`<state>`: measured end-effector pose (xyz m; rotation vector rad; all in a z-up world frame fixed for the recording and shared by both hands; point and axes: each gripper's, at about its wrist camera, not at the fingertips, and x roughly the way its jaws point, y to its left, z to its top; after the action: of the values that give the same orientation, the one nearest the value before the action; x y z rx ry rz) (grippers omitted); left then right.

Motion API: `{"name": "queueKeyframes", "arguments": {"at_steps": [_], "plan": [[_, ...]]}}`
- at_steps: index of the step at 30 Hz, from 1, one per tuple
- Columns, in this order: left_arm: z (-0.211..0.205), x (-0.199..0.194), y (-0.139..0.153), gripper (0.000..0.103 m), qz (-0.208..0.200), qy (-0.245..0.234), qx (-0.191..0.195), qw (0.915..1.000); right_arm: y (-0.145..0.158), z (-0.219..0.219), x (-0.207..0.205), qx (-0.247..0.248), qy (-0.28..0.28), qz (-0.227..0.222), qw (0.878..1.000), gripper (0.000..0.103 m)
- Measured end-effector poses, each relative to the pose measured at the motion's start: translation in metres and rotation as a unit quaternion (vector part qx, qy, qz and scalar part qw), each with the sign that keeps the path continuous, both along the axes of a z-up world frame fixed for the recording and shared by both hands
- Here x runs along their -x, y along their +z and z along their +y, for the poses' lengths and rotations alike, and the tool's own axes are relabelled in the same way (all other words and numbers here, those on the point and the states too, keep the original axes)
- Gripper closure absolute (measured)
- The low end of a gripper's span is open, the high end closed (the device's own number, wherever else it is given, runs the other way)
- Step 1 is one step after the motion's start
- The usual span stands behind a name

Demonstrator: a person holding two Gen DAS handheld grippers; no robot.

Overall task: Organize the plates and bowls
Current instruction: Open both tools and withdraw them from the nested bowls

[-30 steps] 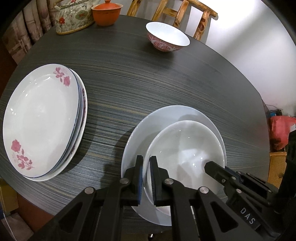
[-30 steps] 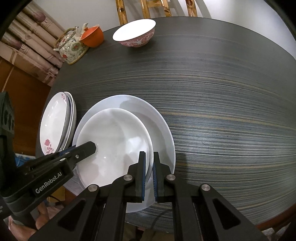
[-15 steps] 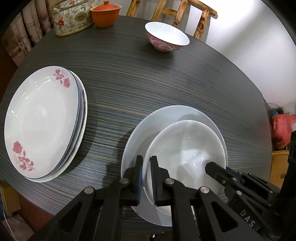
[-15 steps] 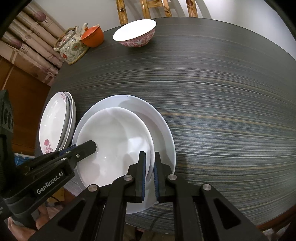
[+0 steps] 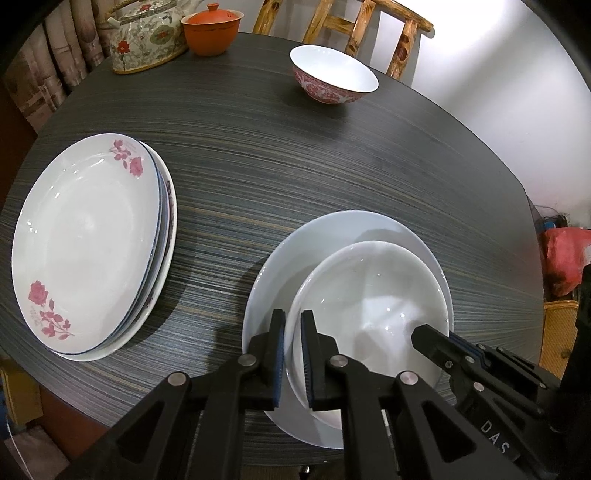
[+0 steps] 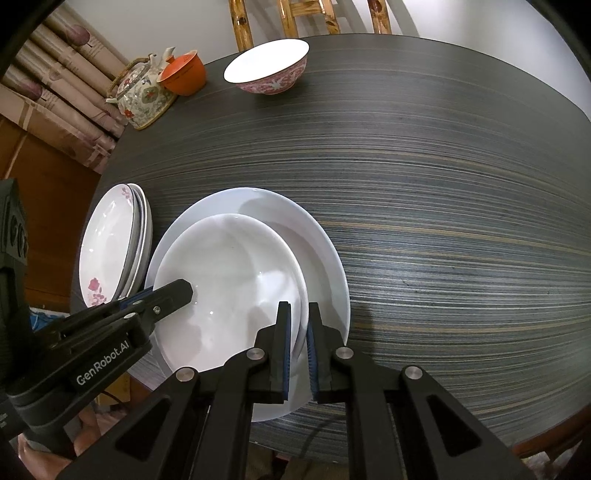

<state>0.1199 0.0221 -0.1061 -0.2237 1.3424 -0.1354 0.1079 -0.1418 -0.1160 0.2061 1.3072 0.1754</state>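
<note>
White glossy deep plate (image 5: 373, 314): both tools, left (image 5: 292, 354) and right (image 6: 297, 345), clench opposite rims.
Handling: raise level, together.

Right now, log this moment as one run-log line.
left gripper: shut on white bowl rim | right gripper: shut on same bowl's opposite rim | bowl over large white plate | floral plate stack untouched

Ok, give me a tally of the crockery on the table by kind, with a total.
Plain white plates: 2, smaller on larger.
Rose-patterned plates in the stack: at least 2, exact count unclear.
Red-patterned bowl: 1.
Floral teapot: 1.
Orange lidded cup: 1.
Total: at least 7.
</note>
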Motion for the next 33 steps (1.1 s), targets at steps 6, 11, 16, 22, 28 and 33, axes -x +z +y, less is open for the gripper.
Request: {"name": "queueKeyframes", "arguments": {"at_steps": [6, 11, 16, 22, 28, 33], "plan": [[0.001, 0.002, 0.004, 0.094, -0.004, 0.000, 0.003, 1.0000, 0.000, 0.000, 0.000, 0.000, -0.001, -0.002, 1.000, 0.089], [0.003, 0.004, 0.007, 0.093, -0.005, 0.000, 0.004, 1.0000, 0.005, 0.001, 0.000, 0.000, 0.000, -0.011, 1.000, 0.086], [0.004, 0.005, 0.010, 0.093, -0.011, 0.000, 0.005, 0.9999, 0.008, 0.000, 0.001, 0.001, -0.001, -0.016, 1.000, 0.085], [0.003, 0.006, 0.016, 0.092, -0.017, -0.001, 0.003, 0.9999, 0.011, -0.003, 0.003, 0.000, -0.005, -0.021, 1.000, 0.085], [0.002, 0.008, 0.020, 0.090, -0.023, -0.007, -0.002, 0.9997, 0.015, -0.006, 0.005, -0.004, -0.009, -0.025, 1.000, 0.085], [0.001, 0.009, 0.024, 0.088, -0.031, -0.010, -0.007, 0.9994, 0.020, -0.010, 0.007, -0.009, -0.011, -0.030, 0.999, 0.085]]}}
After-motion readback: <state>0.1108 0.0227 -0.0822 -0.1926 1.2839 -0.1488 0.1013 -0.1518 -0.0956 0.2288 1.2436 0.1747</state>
